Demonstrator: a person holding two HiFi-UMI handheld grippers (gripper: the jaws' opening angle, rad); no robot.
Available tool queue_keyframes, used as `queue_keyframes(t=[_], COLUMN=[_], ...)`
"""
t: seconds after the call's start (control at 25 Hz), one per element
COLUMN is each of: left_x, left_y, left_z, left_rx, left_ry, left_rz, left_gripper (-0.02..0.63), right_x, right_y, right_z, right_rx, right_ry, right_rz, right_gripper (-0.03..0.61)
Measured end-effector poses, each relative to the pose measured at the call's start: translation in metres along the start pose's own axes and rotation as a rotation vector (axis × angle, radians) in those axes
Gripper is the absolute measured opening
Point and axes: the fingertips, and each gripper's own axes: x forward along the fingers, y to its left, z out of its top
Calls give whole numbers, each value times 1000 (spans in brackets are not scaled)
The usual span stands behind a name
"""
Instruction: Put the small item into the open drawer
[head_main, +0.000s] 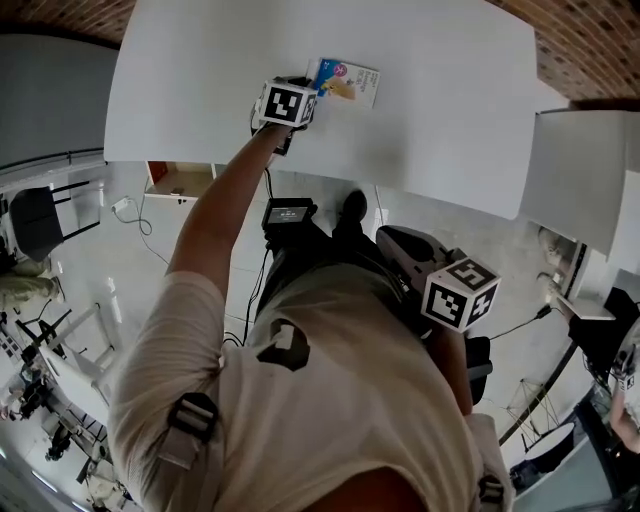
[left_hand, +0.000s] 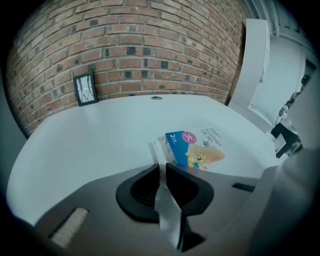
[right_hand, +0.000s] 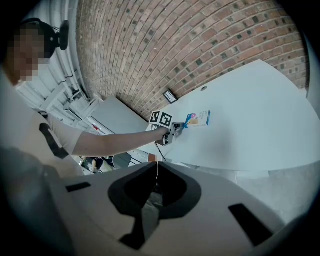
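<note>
Pinching the near edge of the small box (left_hand: 196, 148), which lies on the white worktop (left_hand: 100, 135), the left claw (left_hand: 161, 167) is almost closed; the right claw (right_hand: 152, 167), closed and empty, hangs well back from the box

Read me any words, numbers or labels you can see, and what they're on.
"2": blue panel on the small box; the characters after it are too small to read.
"大", apparently: pink circle on the same box.
Print along the box's far edge: too blurred to read.
</note>
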Motion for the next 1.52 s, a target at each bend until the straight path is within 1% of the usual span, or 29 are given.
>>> queue_keyframes(t=[0.32, 0.56, 0.6, 0.68, 0.76, 0.8, 1.0, 1.08, 1.24, 1.4, 1.52], left_x=[0, -1, -2, -6, -11, -15, -34, -44, -67, -85, -111], left_y=[-4, -3, -4, -4, -4, -5, -12, -14, -9, -3, -6], left_z=[-1, -5, -7, -11, -10, -10, -13, -11, -20, -33, -31], left_rx=[28, 4, -16, -85, -153, -170, -200, -235, -349, -434, -545], left_ry=[-1, -10, -5, -3, -23, -34, -54, -80, -127, -154, -221], left_rz=[5, 5, -1, -18, -27, -29, -49, -60, -73, -84, -122], left_gripper=[20, 14, 12, 8, 5, 5, 3, 3, 3, 3, 3], right_x=[-3, -4, -5, -6, -7, -7, -3, -2, 3, 11, 17], right_y=[2, 6, 7, 10, 12, 14, 26, 30, 38, 48, 56], right_z=[3, 5, 6, 7, 11, 13, 19, 22, 25, 25, 24], right_rx=[-18, -51, -58, -77, -99, -110, -146, -159, -180, -191, -205], right_ry=[-6, -6, -6, -6, -10, -13, -19, -22, -29, -25, -14], right_rz=[-7, -21, -22, -25, -24, -21, 0, 9, 24, 43, 53], right_gripper=[6, 6, 6, 6, 6, 6, 6, 6, 6, 6, 6])
